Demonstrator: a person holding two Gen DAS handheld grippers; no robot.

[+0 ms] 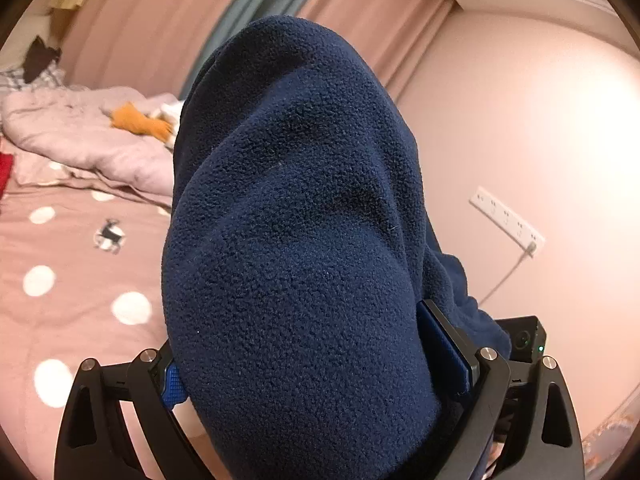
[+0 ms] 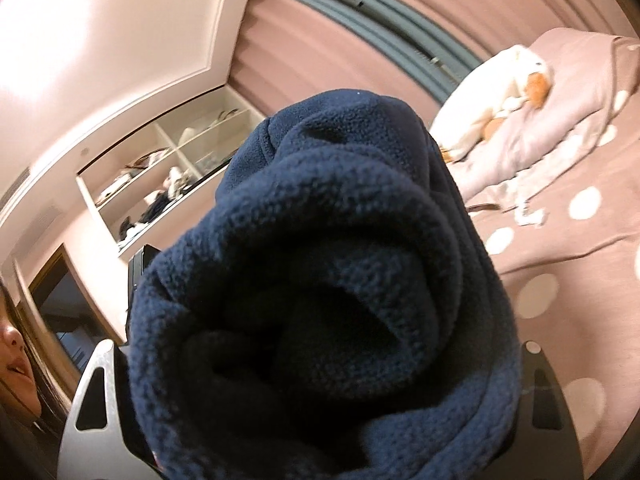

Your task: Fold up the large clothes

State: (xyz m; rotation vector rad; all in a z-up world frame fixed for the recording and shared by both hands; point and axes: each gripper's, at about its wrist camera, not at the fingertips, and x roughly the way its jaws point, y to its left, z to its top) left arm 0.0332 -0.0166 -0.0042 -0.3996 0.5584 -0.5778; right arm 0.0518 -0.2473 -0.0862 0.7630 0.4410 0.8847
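Observation:
A large navy fleece garment (image 1: 296,216) fills the middle of the left wrist view. It is bunched between the jaws of my left gripper (image 1: 320,356), whose blue pads press on it from both sides. The same fleece (image 2: 328,280) fills the right wrist view in thick folds. It covers the fingers of my right gripper (image 2: 320,392), which is shut on it. Both grippers hold the garment up above the bed (image 1: 72,320).
The bed has a pink sheet with white dots (image 2: 560,264). A crumpled duvet (image 1: 80,136) and soft toys (image 2: 516,80) lie at its far end. A wall with a power strip (image 1: 506,216), curtains and open shelves (image 2: 168,176) surround it. A person's face (image 2: 12,352) is at left.

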